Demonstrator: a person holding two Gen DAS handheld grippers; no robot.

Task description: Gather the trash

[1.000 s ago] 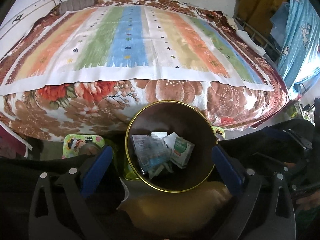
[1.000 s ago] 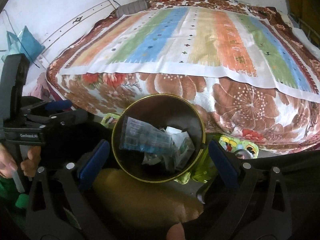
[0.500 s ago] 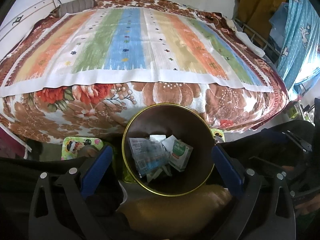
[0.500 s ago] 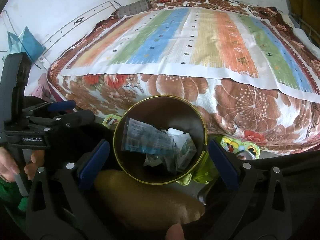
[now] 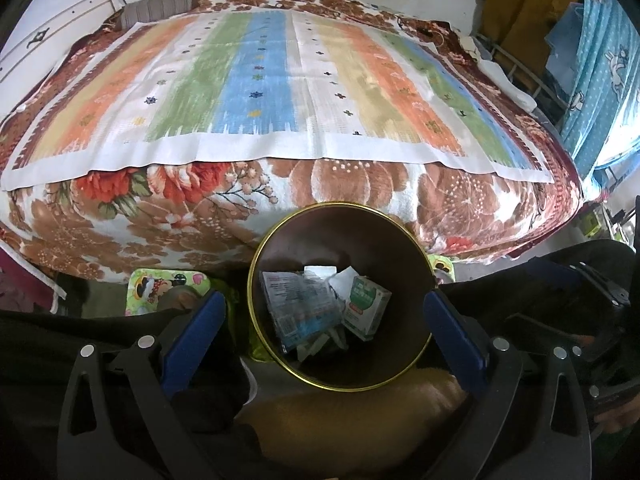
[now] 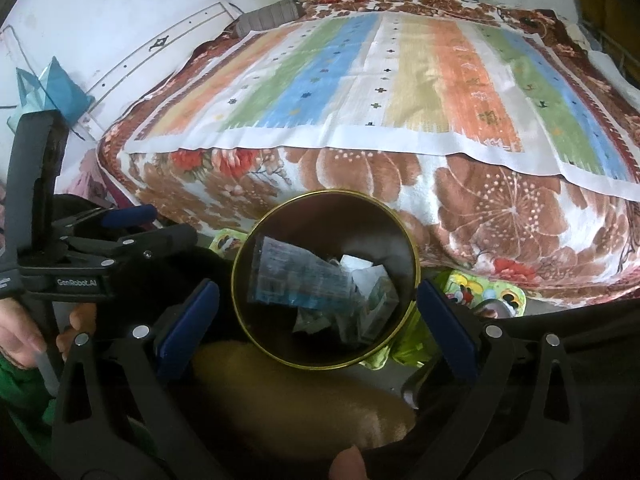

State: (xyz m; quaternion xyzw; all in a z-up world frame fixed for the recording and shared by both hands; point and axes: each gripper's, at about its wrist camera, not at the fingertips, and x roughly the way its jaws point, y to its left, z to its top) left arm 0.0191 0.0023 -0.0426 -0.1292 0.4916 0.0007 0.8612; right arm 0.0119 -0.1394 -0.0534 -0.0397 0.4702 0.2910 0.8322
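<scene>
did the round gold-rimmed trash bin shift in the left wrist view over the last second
Cannot tell. The round gold-rimmed trash bin sits slightly lower in frame, but the floral blanket edge has dropped by the same amount, so the camera probably moved, not the bin.

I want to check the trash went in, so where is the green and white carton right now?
The green and white carton lies inside the gold-rimmed bin on the floor at the foot of the bed, on the bin's right side beside a clear plastic wrapper.

left gripper [image 5: 325, 322]: fingers spread, empty | right gripper [image 6: 318, 312]: fingers spread, empty
</scene>
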